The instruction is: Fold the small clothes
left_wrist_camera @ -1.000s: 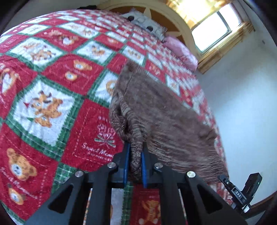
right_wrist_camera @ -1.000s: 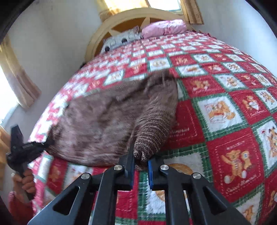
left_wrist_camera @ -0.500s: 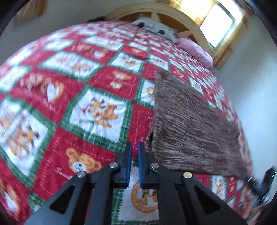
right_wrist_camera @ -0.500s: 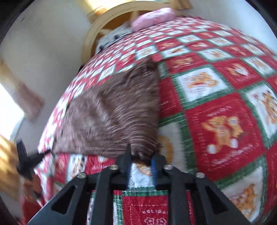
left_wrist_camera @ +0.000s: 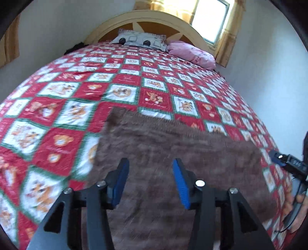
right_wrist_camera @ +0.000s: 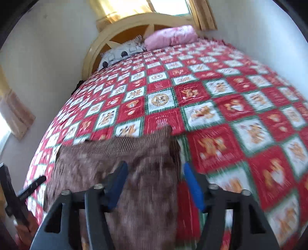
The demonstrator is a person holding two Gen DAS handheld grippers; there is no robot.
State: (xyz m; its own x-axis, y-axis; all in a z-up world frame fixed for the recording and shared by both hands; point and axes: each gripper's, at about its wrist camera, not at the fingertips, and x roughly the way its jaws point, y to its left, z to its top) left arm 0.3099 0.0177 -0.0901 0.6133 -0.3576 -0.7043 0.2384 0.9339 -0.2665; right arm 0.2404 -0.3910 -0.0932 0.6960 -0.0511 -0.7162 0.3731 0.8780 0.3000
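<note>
A brown ribbed knit garment [left_wrist_camera: 173, 153] lies spread flat on a bed covered by a red, white and green patchwork quilt printed with teddy bears [left_wrist_camera: 119, 92], near the foot end and toward the right side in the left wrist view. The left gripper [left_wrist_camera: 150, 178] hangs above the garment with its blue-padded jaws apart and opening; the cloth shows between and below the fingers, but neither pad presses on it. The right gripper [right_wrist_camera: 156, 182] likewise stands over the garment's [right_wrist_camera: 134, 153] right edge, its jaws spread and opening, one blue pad above the knit and the other above the quilt [right_wrist_camera: 231, 115] just beside it, with nothing pinched. In the left wrist view the right gripper's black body appears at the right edge with a hand [left_wrist_camera: 298, 207] around its handle; in the right wrist view the left tool shows as a dark shape at the left edge. At the head of the bed a grey patterned pillow [left_wrist_camera: 140, 38] and a pink pillow [left_wrist_camera: 192, 52] rest side by side against a curved cream wooden headboard [left_wrist_camera: 154, 17], below a bright window with yellow curtains [left_wrist_camera: 227, 27]. Both views are blurred near the grippers.
</note>
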